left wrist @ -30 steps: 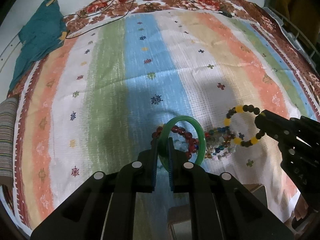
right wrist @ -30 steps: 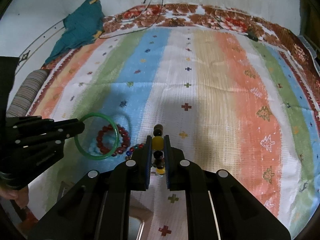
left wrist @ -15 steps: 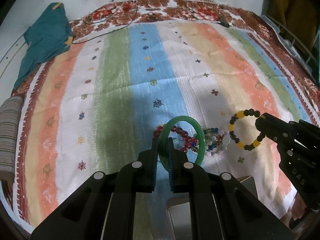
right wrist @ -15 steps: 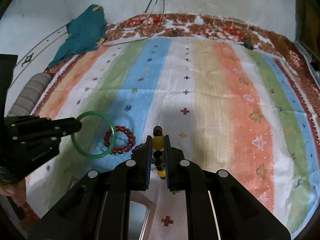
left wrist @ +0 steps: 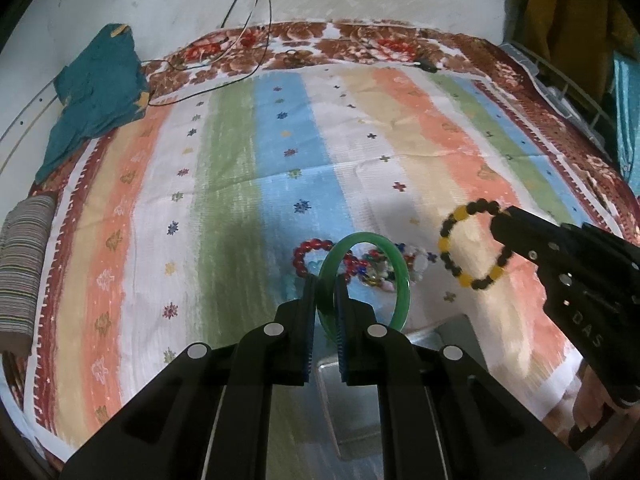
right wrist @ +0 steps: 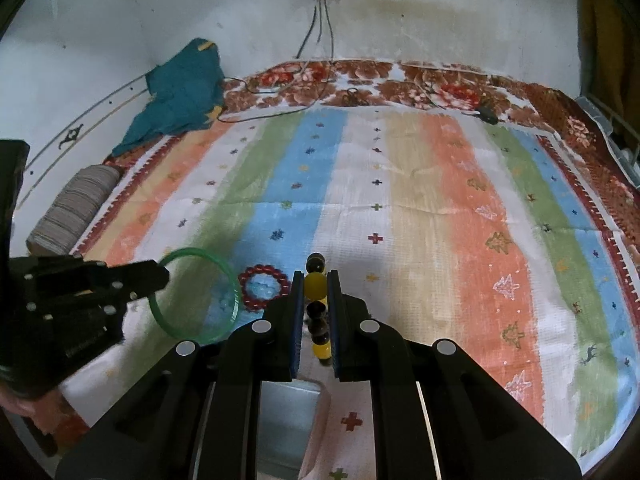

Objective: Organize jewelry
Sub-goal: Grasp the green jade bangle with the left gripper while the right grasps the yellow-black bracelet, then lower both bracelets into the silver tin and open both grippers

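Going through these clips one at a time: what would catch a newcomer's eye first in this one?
Probably the two bracelets held up over the striped bedspread: the left gripper pinches a green bangle, the right gripper a black-and-yellow bead bracelet. On the cloth under the bangle lie a red bead bracelet and a multicoloured bead cluster.

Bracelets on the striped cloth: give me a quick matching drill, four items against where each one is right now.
Items:
1. green bangle
2. black-and-yellow bead bracelet
3. red bead bracelet
4. teal cloth

Places:
A. lying on the striped cloth
B. bunched at the far left edge
C. clamped in the right gripper
D. clamped in the left gripper

Pairs: 1-D, 2-C, 3-A, 4-B
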Demonstrator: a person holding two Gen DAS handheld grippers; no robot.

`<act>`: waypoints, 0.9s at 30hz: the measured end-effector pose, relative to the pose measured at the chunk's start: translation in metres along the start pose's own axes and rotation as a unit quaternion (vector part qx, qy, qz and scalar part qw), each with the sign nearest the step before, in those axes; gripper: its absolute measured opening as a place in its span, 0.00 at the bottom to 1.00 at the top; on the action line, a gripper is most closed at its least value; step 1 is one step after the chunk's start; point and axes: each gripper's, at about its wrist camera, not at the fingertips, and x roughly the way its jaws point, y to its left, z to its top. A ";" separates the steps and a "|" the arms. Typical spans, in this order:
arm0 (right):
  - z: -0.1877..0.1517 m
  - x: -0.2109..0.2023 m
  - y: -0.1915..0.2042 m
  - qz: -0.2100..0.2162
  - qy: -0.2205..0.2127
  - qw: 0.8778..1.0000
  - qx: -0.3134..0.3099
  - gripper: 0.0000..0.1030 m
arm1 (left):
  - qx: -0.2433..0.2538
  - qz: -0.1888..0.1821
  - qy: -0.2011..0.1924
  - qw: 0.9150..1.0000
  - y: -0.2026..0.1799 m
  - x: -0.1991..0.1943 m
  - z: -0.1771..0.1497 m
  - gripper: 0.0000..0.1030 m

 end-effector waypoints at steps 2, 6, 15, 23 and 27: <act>-0.001 -0.005 0.003 0.002 -0.004 1.000 -0.004 0.12 | 0.004 -0.001 -0.003 1.000 -0.003 -0.004 -0.005 0.08; -0.007 -0.015 0.007 0.005 -0.011 1.000 -0.004 0.12 | 0.002 0.000 -0.009 1.000 -0.004 -0.014 -0.014 0.08; -0.019 -0.041 0.017 0.015 -0.033 0.999 -0.013 0.12 | -0.003 -0.010 -0.020 1.000 -0.002 -0.031 -0.031 0.08; -0.035 -0.051 0.027 0.027 -0.029 0.999 -0.024 0.12 | 0.008 0.001 -0.032 0.999 -0.007 -0.041 -0.045 0.09; -0.042 -0.054 0.027 0.025 -0.027 0.999 -0.021 0.12 | 0.010 0.003 -0.035 0.999 -0.010 -0.042 -0.047 0.09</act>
